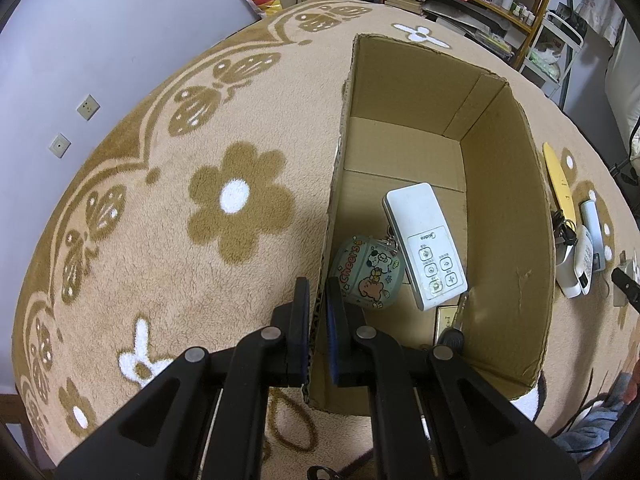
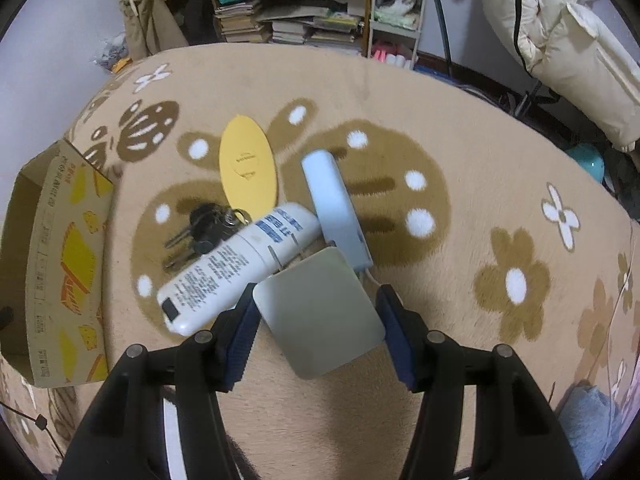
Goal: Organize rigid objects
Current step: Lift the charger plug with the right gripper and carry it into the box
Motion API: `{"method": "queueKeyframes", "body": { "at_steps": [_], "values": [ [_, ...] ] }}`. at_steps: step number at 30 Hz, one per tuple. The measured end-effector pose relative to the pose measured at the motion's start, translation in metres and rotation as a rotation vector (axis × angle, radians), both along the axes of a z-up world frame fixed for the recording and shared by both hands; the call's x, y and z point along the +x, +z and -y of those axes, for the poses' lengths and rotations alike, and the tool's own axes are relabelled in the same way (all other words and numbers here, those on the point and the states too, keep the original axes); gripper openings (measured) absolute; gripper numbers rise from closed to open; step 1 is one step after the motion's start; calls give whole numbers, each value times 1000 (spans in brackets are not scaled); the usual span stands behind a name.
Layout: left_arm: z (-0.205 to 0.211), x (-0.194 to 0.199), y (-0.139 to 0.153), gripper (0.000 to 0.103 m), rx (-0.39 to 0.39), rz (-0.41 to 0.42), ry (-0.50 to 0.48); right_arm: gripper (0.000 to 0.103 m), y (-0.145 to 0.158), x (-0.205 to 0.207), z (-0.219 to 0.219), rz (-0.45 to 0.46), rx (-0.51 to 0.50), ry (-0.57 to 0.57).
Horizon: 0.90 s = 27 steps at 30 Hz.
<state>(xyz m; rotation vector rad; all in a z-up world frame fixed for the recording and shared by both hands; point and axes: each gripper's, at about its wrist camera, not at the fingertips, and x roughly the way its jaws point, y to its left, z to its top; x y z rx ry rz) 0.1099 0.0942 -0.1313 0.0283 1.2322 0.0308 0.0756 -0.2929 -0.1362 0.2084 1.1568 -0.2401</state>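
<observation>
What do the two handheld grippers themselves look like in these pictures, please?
Both the left gripper and the right gripper are black plastic linkages with round silver pivot pins. Their fingers carry ribbed dark blue pads. No cables, sleeves or markings show.

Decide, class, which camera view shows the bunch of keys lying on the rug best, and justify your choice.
The right wrist view: the bunch of keys lies open on the rug beside the white bottle. The left wrist view shows only a dark sliver of it at the edge, past the cardboard box.
</observation>
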Motion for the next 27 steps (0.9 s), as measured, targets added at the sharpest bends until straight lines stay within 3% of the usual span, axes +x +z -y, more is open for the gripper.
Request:
{"method": "queueKeyframes", "body": {
  "at_steps": [13, 27],
  "values": [
    [0, 0, 0, 7, -9, 0, 5, 62, 24, 15, -24, 64, 33, 59],
    [0, 0, 1, 7, -12, 1, 2, 62, 53, 38, -78, 116, 34, 175]
  ]
}}
